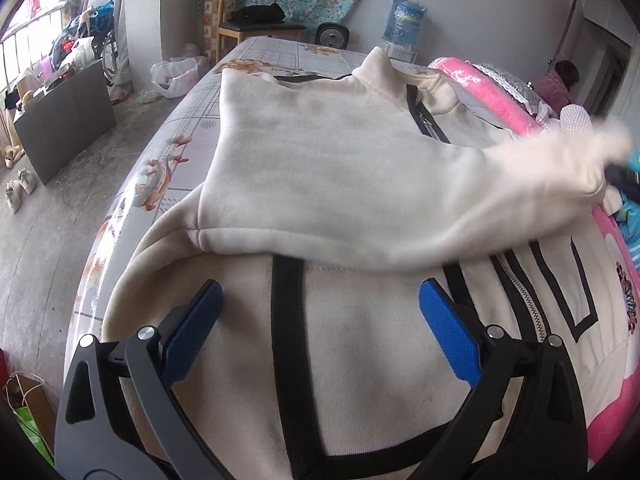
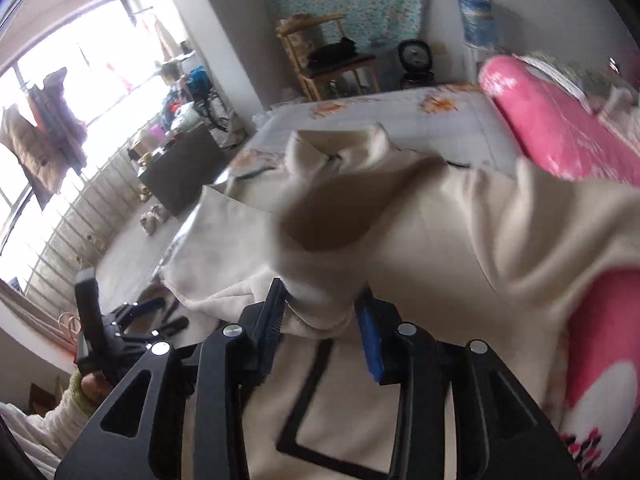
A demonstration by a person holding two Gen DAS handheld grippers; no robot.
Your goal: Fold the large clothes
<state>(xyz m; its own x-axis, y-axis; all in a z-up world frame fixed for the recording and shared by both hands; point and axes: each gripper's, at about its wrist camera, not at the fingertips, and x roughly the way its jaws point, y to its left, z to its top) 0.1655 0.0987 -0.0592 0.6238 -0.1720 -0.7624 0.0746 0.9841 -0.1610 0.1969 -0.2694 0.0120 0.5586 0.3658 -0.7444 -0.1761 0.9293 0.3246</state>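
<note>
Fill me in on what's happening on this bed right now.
A person with a gripper in each hand is folding a cream zip-up jacket with black stripes, spread on the bed. The right gripper is shut on the sleeve cuff and holds it lifted over the jacket's body. The left gripper is open above the jacket's lower part, holding nothing. A pink quilt lies alongside. The fold looks only partly done.

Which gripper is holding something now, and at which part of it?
The right gripper is shut on the cream jacket, pinching a bunched fold at its sleeve end. The left gripper is open above the jacket and holds nothing.
</note>
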